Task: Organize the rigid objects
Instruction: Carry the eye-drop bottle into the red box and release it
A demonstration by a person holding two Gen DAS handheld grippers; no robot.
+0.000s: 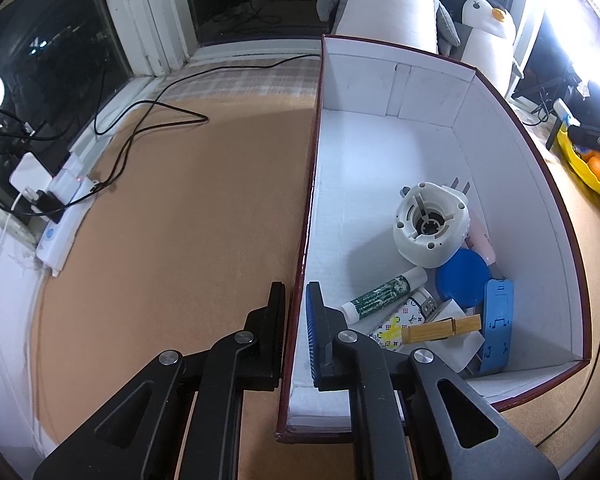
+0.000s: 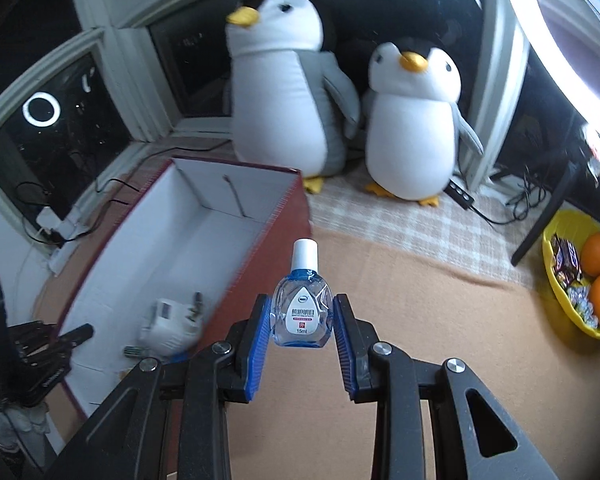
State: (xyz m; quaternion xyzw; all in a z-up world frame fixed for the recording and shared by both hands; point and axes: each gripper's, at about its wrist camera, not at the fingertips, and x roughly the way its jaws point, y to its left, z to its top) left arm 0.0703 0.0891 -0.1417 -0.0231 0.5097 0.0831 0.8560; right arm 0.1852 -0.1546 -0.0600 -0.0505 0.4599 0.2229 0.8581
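Note:
My left gripper (image 1: 296, 308) is shut on the left wall of the red box (image 1: 306, 216), one finger outside and one inside. The white-lined box holds a white round plastic part (image 1: 430, 224), a blue lid (image 1: 462, 276), a green-labelled tube (image 1: 384, 294), a wooden clothespin (image 1: 440, 330), a blue phone stand (image 1: 496, 324) and a patterned item (image 1: 400, 322). My right gripper (image 2: 302, 316) is shut on a small clear blue eye-drop bottle (image 2: 302, 308) with a white cap, held upright above the brown table, right of the box (image 2: 284, 220).
Two plush penguins (image 2: 284, 92) (image 2: 412, 120) stand behind the box. A yellow bowl (image 2: 556, 300) with oranges and sweets sits at the right. A power strip (image 1: 66, 216) with black cables lies at the table's left edge by the window.

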